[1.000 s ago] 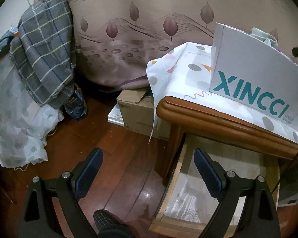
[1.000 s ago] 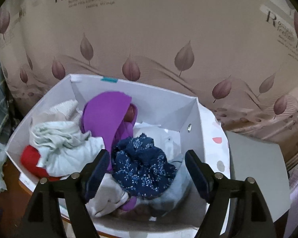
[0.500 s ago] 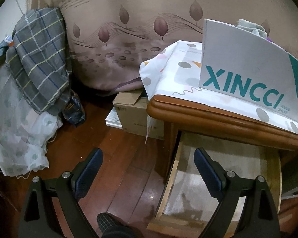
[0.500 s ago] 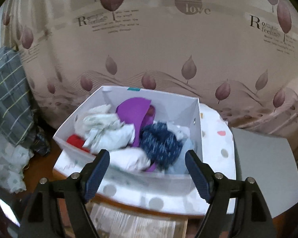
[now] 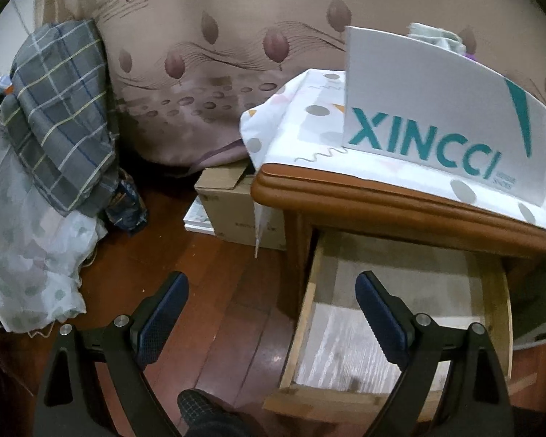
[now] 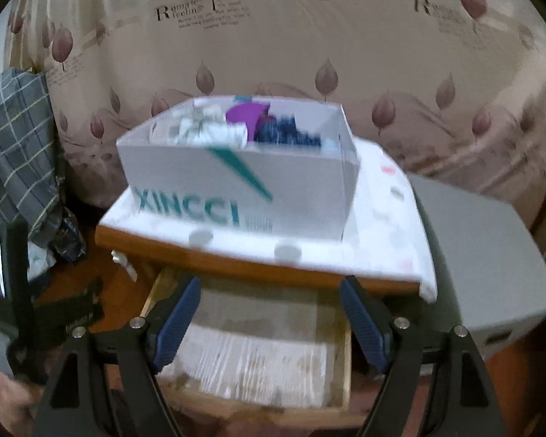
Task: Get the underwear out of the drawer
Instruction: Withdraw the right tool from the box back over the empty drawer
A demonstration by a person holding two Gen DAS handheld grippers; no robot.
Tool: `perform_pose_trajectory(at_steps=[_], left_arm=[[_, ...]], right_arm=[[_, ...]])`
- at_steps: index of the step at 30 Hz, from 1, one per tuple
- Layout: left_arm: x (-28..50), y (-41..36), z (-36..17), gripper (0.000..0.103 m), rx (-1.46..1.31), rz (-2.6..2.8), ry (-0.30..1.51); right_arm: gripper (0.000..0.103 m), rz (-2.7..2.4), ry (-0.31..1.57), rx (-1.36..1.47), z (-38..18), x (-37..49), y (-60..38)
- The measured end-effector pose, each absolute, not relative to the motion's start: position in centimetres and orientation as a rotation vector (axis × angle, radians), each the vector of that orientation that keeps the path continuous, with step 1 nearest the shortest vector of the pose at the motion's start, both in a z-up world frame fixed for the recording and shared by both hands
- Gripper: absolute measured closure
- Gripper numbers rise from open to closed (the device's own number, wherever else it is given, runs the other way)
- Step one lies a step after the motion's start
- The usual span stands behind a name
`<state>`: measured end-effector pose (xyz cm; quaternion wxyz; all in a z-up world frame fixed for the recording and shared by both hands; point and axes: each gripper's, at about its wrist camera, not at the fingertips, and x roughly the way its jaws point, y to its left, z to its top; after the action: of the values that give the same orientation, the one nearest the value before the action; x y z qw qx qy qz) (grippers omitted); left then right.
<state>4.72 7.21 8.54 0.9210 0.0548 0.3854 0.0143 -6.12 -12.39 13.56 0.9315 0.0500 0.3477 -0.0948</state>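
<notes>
Above the pulled-out drawer (image 6: 258,349), your right claw (image 6: 269,318) has backed off the box (image 6: 236,185) on the worktop (image 6: 236,266), where the underwear (image 6: 287,133) sits; both claws gape empty, left claw (image 5: 271,309) straddling the drawer's left rim.

A home bedroom: leaf-print bedspread (image 6: 309,54), wooden nightstand (image 5: 382,200), draped clothes (image 5: 54,109)

Black left gripper (image 5: 271,315), blue ribbed jaws, silver screws; matching right gripper (image 6: 269,318)

The right tongs (image 6: 269,313) drew back from above the white box (image 6: 236,182) and dropped; the open drawer (image 6: 258,349) entered the lower frame, the box shifting to upper centre.
</notes>
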Motion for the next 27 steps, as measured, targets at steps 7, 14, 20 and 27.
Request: perform_pose_trajectory(at_steps=[7, 14, 20, 27], left_arm=[[3.5, 6.2, 8.3, 0.011, 0.117, -0.007, 0.796], [2.1, 5.4, 7.7, 0.011, 0.103, 0.009, 0.781], [0.9, 5.1, 6.9, 0.011, 0.125, 0.005, 0.800], [0.8, 4.7, 7.1, 0.011, 0.128, -0.009, 0.798]], right_arm=[[0.022, -0.195, 0.805, 0.130, 8.5, -7.7, -11.4], [0.022, -0.181, 0.834, 0.131, 6.9, -8.8, -10.6], [0.022, -0.192, 0.832, 0.088, 6.4, -9.2, -9.9], [0.022, -0.189, 0.840, 0.065, 6.1, -9.4, -9.3]])
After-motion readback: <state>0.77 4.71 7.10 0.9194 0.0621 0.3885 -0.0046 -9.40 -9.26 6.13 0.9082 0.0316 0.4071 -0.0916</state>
